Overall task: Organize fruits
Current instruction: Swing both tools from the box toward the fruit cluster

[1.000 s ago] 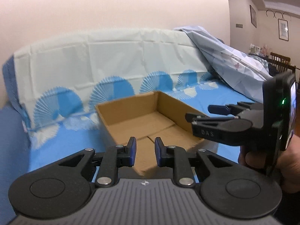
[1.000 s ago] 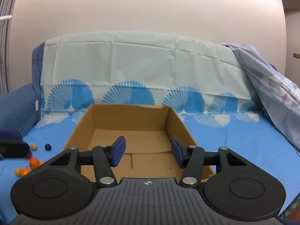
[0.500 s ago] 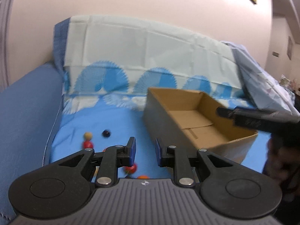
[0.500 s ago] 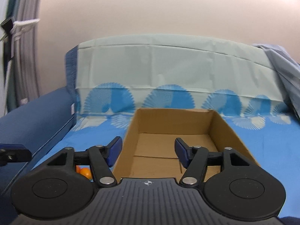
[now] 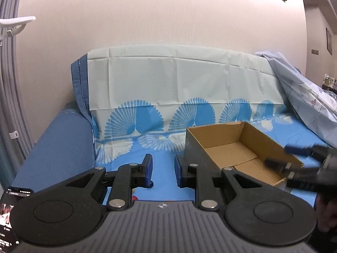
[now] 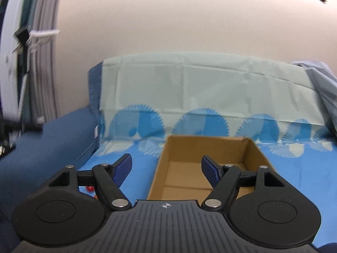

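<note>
The step in hand looks like the reach for the first fruit: the cardboard box [image 6: 207,164] on the blue sheet [image 5: 164,168] is empty. A red fruit [image 6: 90,188] lies left of it, low behind the right gripper [image 6: 166,167], whose jaws have just been opening and stand wide with nothing between. The left gripper [image 5: 163,169] is narrowly parted, empty. Next, dip towards the fruit

My right gripper [image 6: 166,169] has just been opening its jaws, and nothing is between them. It has moved to the left, so the cardboard box [image 6: 207,147] now sits right of centre in its view. My left gripper [image 5: 162,169] also swung left: the box that was straight ahead now lies to its right.
</note>
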`<state>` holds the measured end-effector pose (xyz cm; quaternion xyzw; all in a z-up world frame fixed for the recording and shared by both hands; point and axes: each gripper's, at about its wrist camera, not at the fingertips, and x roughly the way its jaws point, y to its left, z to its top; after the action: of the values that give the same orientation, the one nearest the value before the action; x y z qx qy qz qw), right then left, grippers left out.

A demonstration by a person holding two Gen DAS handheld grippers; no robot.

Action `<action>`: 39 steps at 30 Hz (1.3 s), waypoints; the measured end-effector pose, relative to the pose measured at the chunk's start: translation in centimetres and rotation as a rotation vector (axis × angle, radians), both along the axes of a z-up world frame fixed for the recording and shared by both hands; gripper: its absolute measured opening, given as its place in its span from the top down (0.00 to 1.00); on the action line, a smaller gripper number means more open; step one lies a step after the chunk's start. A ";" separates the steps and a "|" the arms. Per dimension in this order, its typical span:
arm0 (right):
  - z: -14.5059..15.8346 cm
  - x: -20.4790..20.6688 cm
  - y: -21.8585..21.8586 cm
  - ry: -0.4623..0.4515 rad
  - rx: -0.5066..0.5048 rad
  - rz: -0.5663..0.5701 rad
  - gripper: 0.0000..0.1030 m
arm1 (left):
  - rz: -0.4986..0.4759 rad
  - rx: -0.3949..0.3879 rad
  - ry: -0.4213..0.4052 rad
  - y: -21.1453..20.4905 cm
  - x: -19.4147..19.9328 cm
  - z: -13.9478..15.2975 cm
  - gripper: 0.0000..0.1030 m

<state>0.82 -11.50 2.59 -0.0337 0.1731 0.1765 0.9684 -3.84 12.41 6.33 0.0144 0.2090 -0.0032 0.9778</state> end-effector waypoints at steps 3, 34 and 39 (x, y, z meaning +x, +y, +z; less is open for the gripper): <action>-1.9 0.0 1.6 0.037 -0.027 0.081 0.53 | 0.035 -0.050 0.066 1.0 1.0 -3.3 0.82; -14.1 5.4 13.7 0.401 -0.358 0.321 0.64 | 0.202 -0.280 0.344 5.3 4.9 -12.8 0.92; -14.0 4.4 13.8 0.370 -0.382 0.357 0.69 | 0.217 -0.296 0.344 5.7 4.4 -12.8 0.92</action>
<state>5.26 2.29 -11.41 -0.2120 0.3677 0.3109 0.8504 0.54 18.08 -6.47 -0.1523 0.3698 0.0685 0.9140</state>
